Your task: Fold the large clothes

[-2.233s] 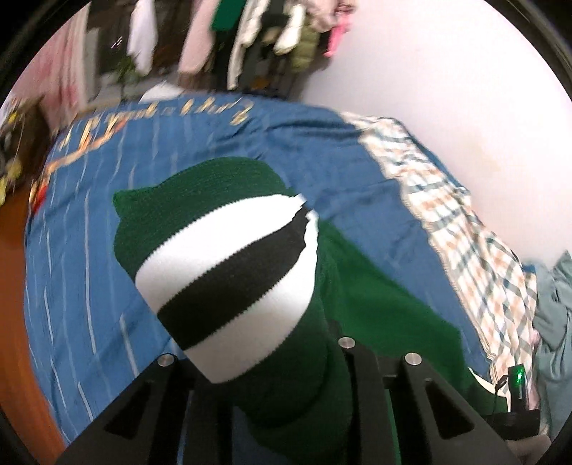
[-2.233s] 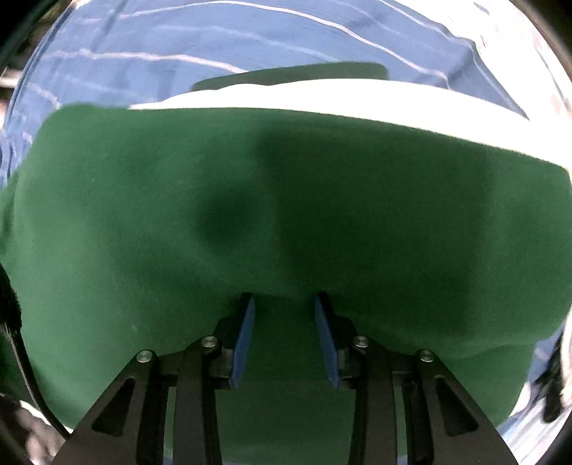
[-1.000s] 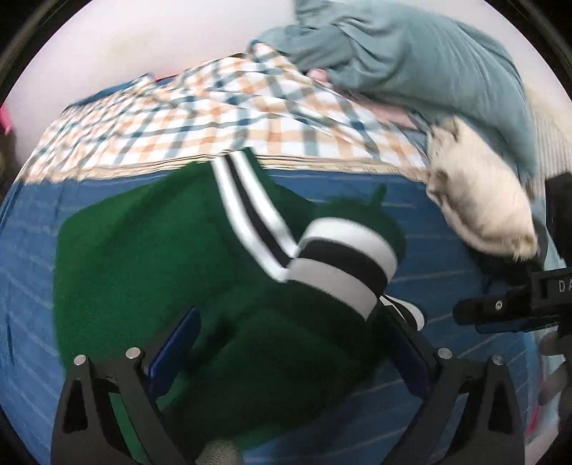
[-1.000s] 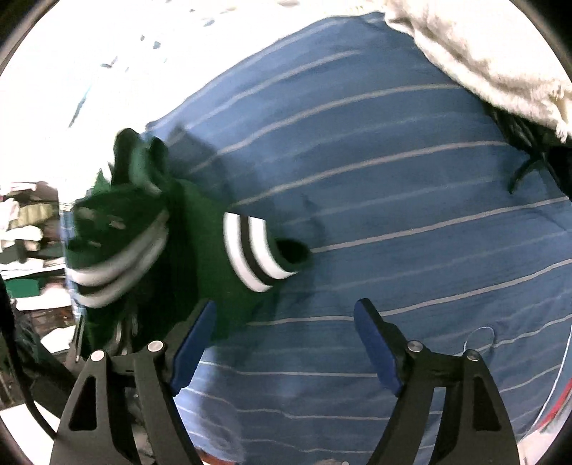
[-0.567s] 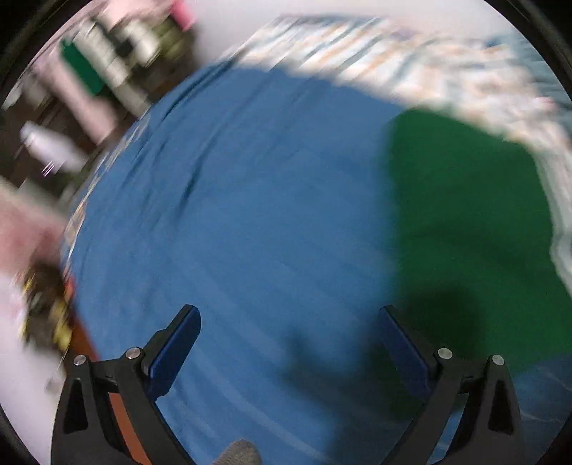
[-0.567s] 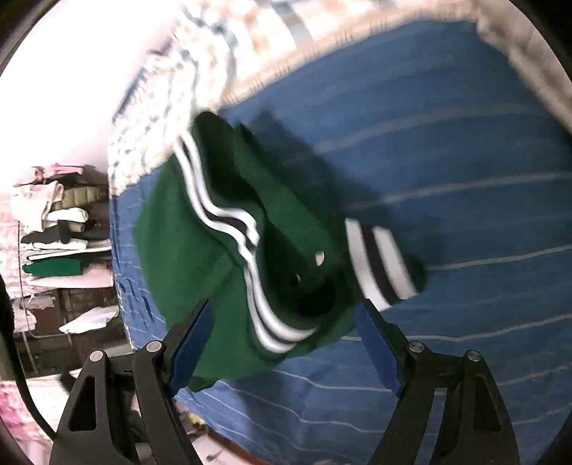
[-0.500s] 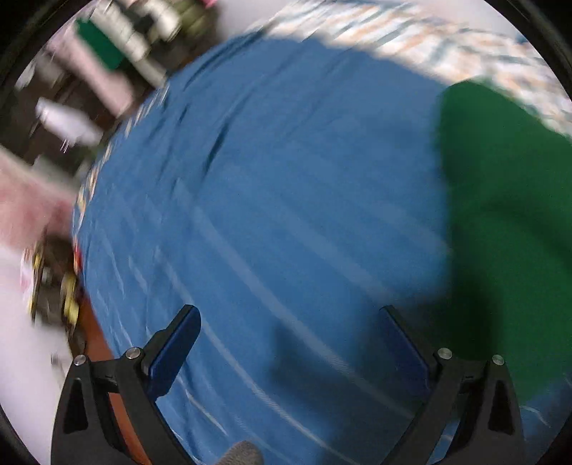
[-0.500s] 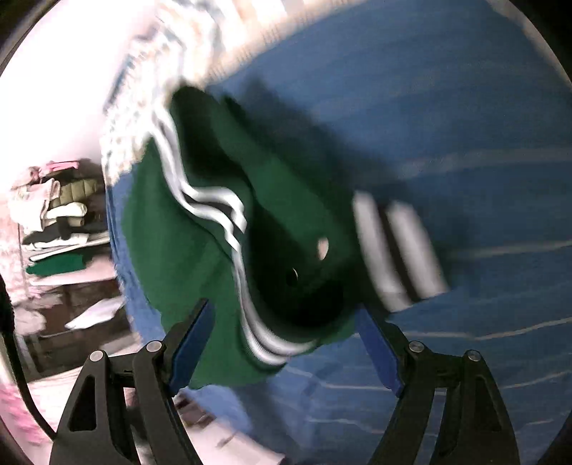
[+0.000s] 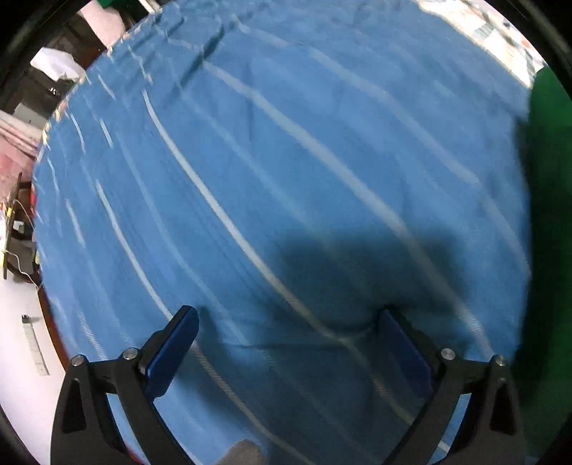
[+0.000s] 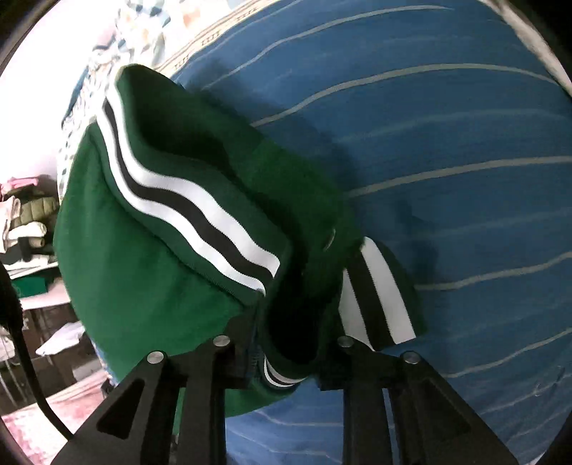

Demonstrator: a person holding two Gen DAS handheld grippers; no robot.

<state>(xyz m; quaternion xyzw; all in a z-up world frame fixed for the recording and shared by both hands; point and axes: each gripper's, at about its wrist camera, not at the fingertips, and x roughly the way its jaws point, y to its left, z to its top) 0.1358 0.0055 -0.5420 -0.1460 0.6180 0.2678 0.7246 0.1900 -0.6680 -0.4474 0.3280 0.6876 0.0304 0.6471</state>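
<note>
A green jacket (image 10: 150,272) with white and black striped collar and cuffs lies bunched on the blue striped bedspread (image 10: 464,150). My right gripper (image 10: 289,343) is shut on the jacket's edge near the collar, its pads hidden in the cloth. A striped cuff (image 10: 375,304) sticks out to the right of it. In the left wrist view my left gripper (image 9: 286,343) is open and empty just above the bedspread (image 9: 250,161). Only a strip of the green jacket (image 9: 550,221) shows at the right edge there.
A checked blanket (image 10: 143,28) lies past the bedspread's far edge. Shelves with stacked clothes (image 10: 25,221) stand at the left in the right wrist view. The floor (image 9: 21,339) and bed edge show at the left in the left wrist view.
My right gripper has closed on the jacket near the collar. My left gripper has let go of the sleeve, opened and swung left over bare bedspread.
</note>
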